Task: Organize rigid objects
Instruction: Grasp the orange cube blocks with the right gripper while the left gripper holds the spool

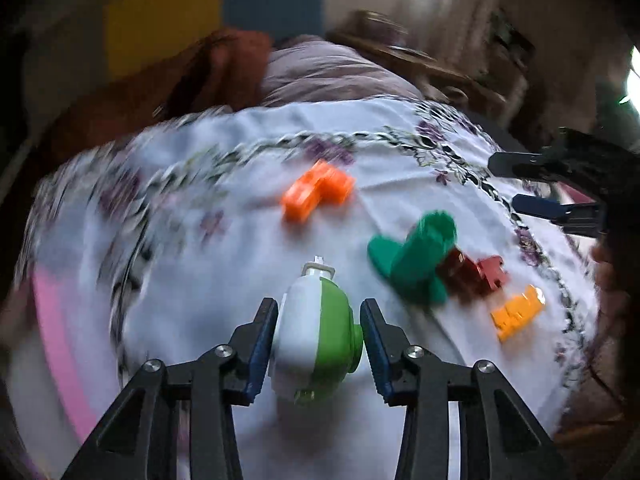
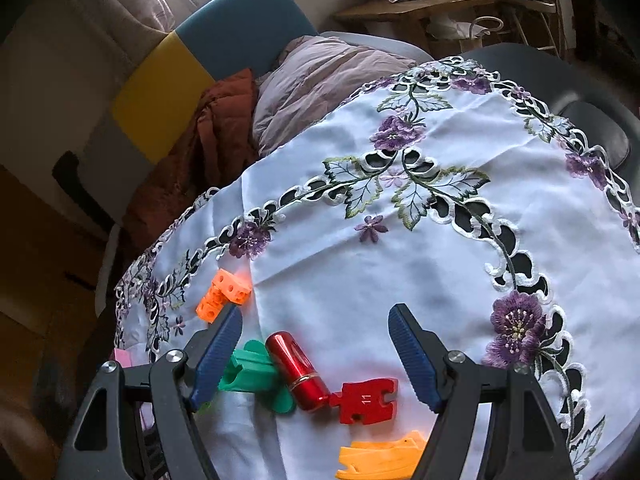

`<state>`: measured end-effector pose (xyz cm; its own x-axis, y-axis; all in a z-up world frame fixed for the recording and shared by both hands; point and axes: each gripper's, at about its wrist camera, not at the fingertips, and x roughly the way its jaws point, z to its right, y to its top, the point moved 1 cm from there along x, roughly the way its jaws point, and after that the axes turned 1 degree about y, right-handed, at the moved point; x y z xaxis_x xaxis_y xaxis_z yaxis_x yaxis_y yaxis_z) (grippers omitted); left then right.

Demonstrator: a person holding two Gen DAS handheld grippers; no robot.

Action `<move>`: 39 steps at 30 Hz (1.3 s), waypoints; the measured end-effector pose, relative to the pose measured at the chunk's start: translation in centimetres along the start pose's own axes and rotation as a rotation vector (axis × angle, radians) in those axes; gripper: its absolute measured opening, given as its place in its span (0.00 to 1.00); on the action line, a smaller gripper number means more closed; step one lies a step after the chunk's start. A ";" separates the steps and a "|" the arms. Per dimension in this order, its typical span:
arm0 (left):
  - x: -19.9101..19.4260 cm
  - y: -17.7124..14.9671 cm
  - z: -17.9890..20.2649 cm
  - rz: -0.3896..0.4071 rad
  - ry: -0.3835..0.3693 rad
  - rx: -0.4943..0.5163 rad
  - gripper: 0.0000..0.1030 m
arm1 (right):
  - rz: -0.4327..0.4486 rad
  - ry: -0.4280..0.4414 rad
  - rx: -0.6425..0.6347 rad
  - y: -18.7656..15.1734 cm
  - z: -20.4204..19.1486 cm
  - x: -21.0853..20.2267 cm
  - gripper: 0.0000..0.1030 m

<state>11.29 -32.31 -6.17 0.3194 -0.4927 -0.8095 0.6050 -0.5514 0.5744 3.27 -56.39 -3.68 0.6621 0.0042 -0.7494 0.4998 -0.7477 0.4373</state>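
A rounded white-and-green plastic bottle with a small white capped nozzle (image 1: pixel 316 328) is gripped between the blue-padded fingers of the left claw (image 1: pixel 319 334), above the near part of the white embroidered tablecloth (image 1: pixel 224 264) on the worktop. Beyond the bottle an orange block piece (image 1: pixel 316 192) is seen, while to its right a green plastic holder (image 1: pixel 412 260), a glossy red metal cylinder (image 2: pixel 297 372), a red puzzle-shaped tile (image 2: pixel 366 400) and a yellow-orange curved piece (image 1: pixel 518 312) are grouped. The right claw (image 2: pixel 316 356) is spread wide with nothing held, above that group.

1 orange block (image 2: pixel 224 294); 1 green piece (image 2: pixel 250 376); 1 red cylinder (image 2: pixel 296 372); 1 red tile (image 2: pixel 366 400); 1 yellow piece (image 2: pixel 380 458); 1 white-green toy (image 1: pixel 316 332).
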 end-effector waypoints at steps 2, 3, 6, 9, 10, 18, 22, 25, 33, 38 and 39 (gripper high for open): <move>-1.1 -1.7 -0.1 0.011 0.031 -0.020 0.42 | -0.007 -0.003 -0.010 -0.1 -0.1 0.1 0.75; -1.7 -2.5 -0.1 0.024 0.036 -0.034 0.42 | -0.012 -0.007 -0.015 -0.2 -0.2 0.2 0.75; -2.3 -3.8 0.2 0.046 0.030 -0.046 0.42 | -0.019 -0.018 -0.040 -0.4 -0.7 0.4 0.75; -2.1 -3.8 -0.1 0.057 0.018 -0.059 0.42 | -0.020 -0.042 -0.065 -0.7 -1.0 0.6 0.75; -1.8 -3.7 -0.3 0.041 0.010 -0.066 0.43 | -0.019 -0.049 -0.069 -0.7 -1.0 0.6 0.75; 0.4 -3.5 -1.3 -0.032 0.003 -0.124 0.47 | -0.027 -0.070 -0.083 -0.7 -1.0 1.0 0.75; 0.7 -3.7 -0.8 -0.026 0.041 -0.110 0.45 | -0.026 -0.053 -0.085 -0.8 -1.2 0.9 0.75; 0.8 -3.9 -0.6 -0.014 0.074 -0.088 0.41 | -0.031 -0.011 -0.093 -0.7 -1.7 0.8 0.75; 0.5 -4.3 -1.0 0.016 0.056 -0.095 0.41 | -0.144 0.027 -0.433 -0.7 -10.1 4.7 0.75; 0.4 -4.4 -1.4 0.023 0.035 -0.115 0.41 | -0.222 -0.022 -0.548 -0.1 -14.0 9.1 0.81; 0.4 -4.4 -1.5 0.023 0.031 -0.120 0.41 | -0.236 -0.040 -0.580 0.1 -14.7 9.9 0.82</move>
<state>9.83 -29.11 -9.23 0.3556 -0.4821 -0.8007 0.6793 -0.4550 0.5757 18.07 -46.68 -3.80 0.4814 0.0920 -0.8717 0.8590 -0.2474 0.4483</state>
